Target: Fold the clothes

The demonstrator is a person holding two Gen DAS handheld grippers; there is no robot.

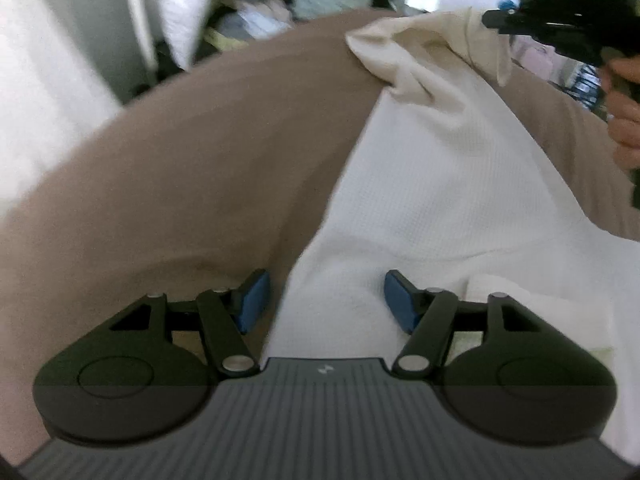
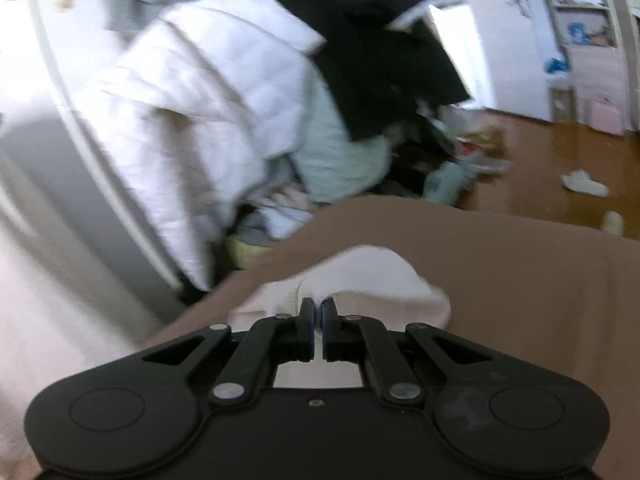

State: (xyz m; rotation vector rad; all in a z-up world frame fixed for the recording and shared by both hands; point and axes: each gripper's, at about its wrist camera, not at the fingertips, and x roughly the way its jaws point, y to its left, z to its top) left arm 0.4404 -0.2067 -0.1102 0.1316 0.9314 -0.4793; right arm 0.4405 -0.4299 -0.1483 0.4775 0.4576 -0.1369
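Two handheld grippers worked one white waffle-textured cotton garment point(image 1: 420, 184), which lay spread on a taupe-brown fabric surface point(image 1: 180, 168). The black left gripper with blue finger pads point(image 1: 326, 300) hovered over the near edge of the garment, its fingers spread wide and gripping nothing; the left pad point(image 1: 252, 300) stood over the brown surface, the right pad point(image 1: 400, 300) over the white cloth. The black right gripper point(image 2: 316, 322) (seen at the far right of the left wrist view point(image 1: 560, 12), with the person's hand point(image 1: 624, 120) behind it) had its fingers closed narrowly on a bunched far fold of the garment point(image 2: 360, 280), raised slightly off the surface. Beyond the far edge of the surface sat a white quilted puffer jacket point(image 2: 200, 100), dark clothing point(image 2: 380, 60) and an orange-brown wooden floor point(image 2: 540, 160), all blurred.
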